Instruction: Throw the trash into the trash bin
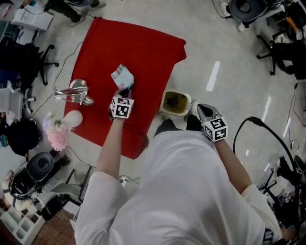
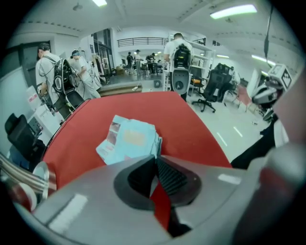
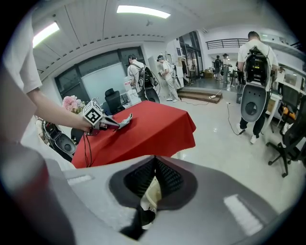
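A light-blue paper packet (image 1: 122, 75) lies on the red-clothed table (image 1: 129, 45). My left gripper (image 1: 125, 89) reaches over the table, and its jaws are shut on the packet's near corner. In the left gripper view the packet (image 2: 129, 139) fans out from the closed jaw tips of the left gripper (image 2: 155, 157). A cream trash bin (image 1: 175, 103) with dark contents stands on the floor by the table's right side. My right gripper (image 1: 200, 108) hangs just right of the bin, shut and holding nothing. In the right gripper view the right gripper (image 3: 154, 161) has its jaws together.
A silver metal utensil (image 1: 75, 93), a white ball (image 1: 72, 118) and pink flowers (image 1: 57, 134) sit at the table's left edge. Office chairs (image 1: 246, 10) stand at the far right. A black cable (image 1: 267, 131) loops over the floor on the right. People (image 2: 50, 72) stand far behind the table.
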